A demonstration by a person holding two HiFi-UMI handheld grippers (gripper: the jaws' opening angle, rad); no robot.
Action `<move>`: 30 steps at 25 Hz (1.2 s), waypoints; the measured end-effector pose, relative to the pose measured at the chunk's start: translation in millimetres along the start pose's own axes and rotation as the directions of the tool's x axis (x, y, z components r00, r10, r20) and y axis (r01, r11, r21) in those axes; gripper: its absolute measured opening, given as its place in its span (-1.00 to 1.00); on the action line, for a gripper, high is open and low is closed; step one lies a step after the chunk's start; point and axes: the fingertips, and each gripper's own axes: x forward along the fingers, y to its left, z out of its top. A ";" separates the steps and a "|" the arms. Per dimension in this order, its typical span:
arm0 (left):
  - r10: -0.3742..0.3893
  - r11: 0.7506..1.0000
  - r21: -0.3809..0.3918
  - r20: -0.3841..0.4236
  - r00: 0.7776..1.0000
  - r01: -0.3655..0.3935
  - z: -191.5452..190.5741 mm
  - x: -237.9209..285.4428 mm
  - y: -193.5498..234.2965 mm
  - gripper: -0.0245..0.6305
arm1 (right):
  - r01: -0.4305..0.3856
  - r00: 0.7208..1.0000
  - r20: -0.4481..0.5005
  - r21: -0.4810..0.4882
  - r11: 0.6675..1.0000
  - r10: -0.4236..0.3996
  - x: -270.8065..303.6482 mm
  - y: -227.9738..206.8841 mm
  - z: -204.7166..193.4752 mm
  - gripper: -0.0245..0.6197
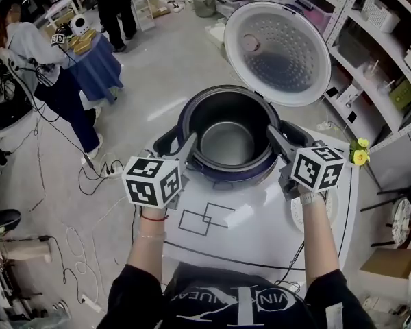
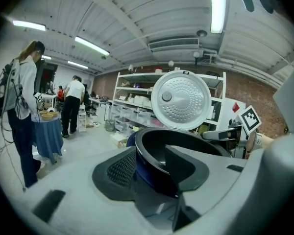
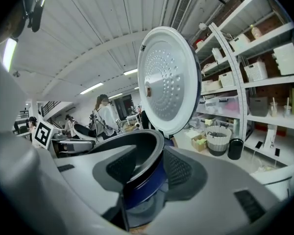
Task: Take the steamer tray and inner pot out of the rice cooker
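The white table (image 1: 260, 232) is bare in front of the rice cooker (image 1: 183, 118). Open floor (image 1: 157, 67) lies left of the cooker and shelves (image 1: 370, 53) crowd its right. Its one lid (image 1: 277, 50) stands open behind. One dark inner pot (image 1: 226, 142) sits inside the cooker. The left gripper (image 1: 190, 142) and right gripper (image 1: 274, 137) each straddle the pot's rim, jaws apart and unpressed.

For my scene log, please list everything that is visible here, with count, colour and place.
rice cooker: one, dark blue, on the table
lid: one, white, raised behind the cooker
inner pot: one, dark, inside the cooker
table: one, white, under the cooker
flowers: few, yellow, by table's right edge
shelves: one rack, white, right
people: two, dark trousers, upper left
left gripper: one, grey, open astride the pot's left rim
right gripper: one, grey, open astride its right rim
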 end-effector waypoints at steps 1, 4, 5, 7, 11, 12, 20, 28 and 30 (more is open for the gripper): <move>-0.010 1.000 -0.016 -0.007 1.000 0.010 0.2 1.9 1.2 -0.44 | -0.003 1.000 -0.003 0.009 1.000 0.003 1.8 -0.4 -0.5 -0.43; -0.036 0.998 -0.048 -0.025 0.999 0.035 1.5 7.8 2.6 -0.44 | -0.006 1.000 -0.014 0.028 1.000 0.007 5.8 -2.0 -2.6 -0.44; -0.044 0.998 -0.052 -0.033 0.999 0.042 1.9 10.0 2.0 -0.44 | -0.007 1.000 -0.016 0.036 0.999 0.008 6.6 -2.9 -3.0 -0.43; -0.062 0.996 -0.060 -0.046 0.997 0.059 2.2 13.6 -0.5 -0.44 | -0.014 1.000 -0.015 0.055 0.998 0.015 7.6 -4.1 -2.6 -0.43; -0.076 0.995 -0.076 -0.060 0.995 0.071 2.7 15.5 -1.7 -0.41 | -0.021 1.000 -0.016 0.075 0.997 0.022 8.1 -3.7 -1.4 -0.44; -0.069 0.995 -0.071 -0.066 0.995 0.064 2.6 15.6 -1.1 -0.41 | -0.017 1.000 -0.019 0.073 0.997 0.019 8.1 -3.7 -1.7 -0.44; 0.048 0.998 0.035 -0.093 0.995 -0.045 -0.8 18.0 3.6 -0.41 | 0.015 1.000 -0.027 0.060 0.998 -0.013 8.7 -4.7 -3.5 -0.52; 0.095 0.992 -0.081 -0.024 0.995 -0.096 1.3 17.9 7.1 -0.58 | 0.023 0.999 0.037 0.102 0.994 -0.027 7.5 -7.7 -0.7 -0.58; 0.099 0.990 -0.099 -0.015 0.995 -0.100 2.1 17.9 5.3 -0.58 | 0.019 0.998 0.059 0.113 0.993 -0.026 5.4 -8.1 2.0 -0.60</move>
